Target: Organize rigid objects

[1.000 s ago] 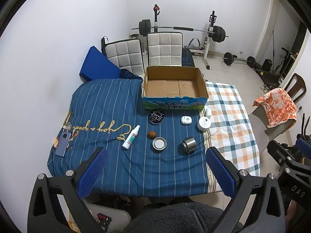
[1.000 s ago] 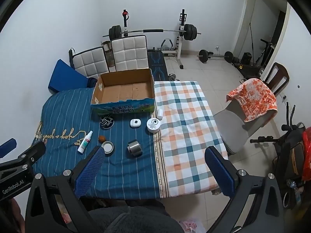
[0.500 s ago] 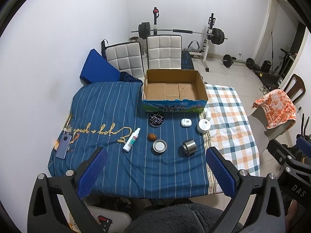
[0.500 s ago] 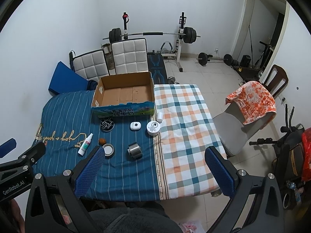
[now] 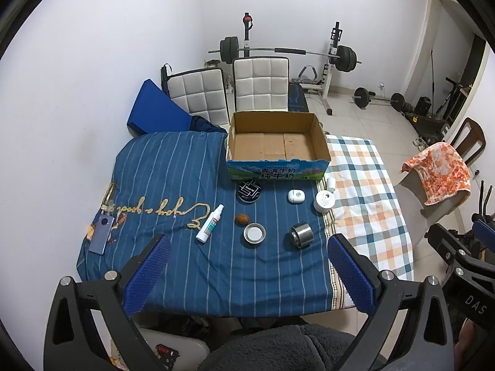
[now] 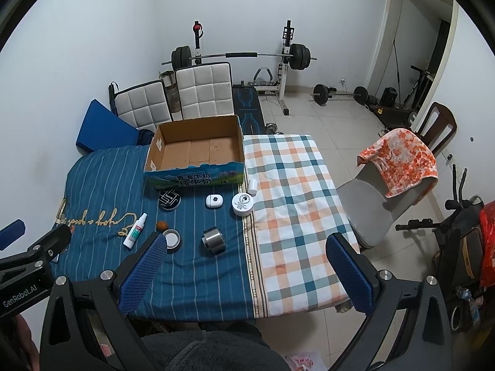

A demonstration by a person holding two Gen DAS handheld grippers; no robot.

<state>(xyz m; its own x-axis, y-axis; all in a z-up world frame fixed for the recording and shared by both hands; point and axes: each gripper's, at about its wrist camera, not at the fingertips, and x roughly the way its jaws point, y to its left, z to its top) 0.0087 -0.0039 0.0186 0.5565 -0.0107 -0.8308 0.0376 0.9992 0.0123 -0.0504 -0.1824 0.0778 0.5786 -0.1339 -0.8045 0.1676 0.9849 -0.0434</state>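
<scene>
Left wrist view: left gripper spread wide, holding nothing | right gripper likewise | spray bottle lies at 11 o'clock, nozzle toward 1 | cardboard box at 12, Chinese print | neighbouring gripper reads "GenRobot.AI".

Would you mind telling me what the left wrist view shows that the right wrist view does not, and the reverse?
Only the left wrist view shows the blue phone lying at the blue cloth's left edge, plus the open left gripper framing the scene.

Only the right wrist view shows the red bag at the far right, and the open right gripper.

Both share the empty cardboard box, the spray bottle, the steel cup, the white jar and the orange towel over a chair.
</scene>
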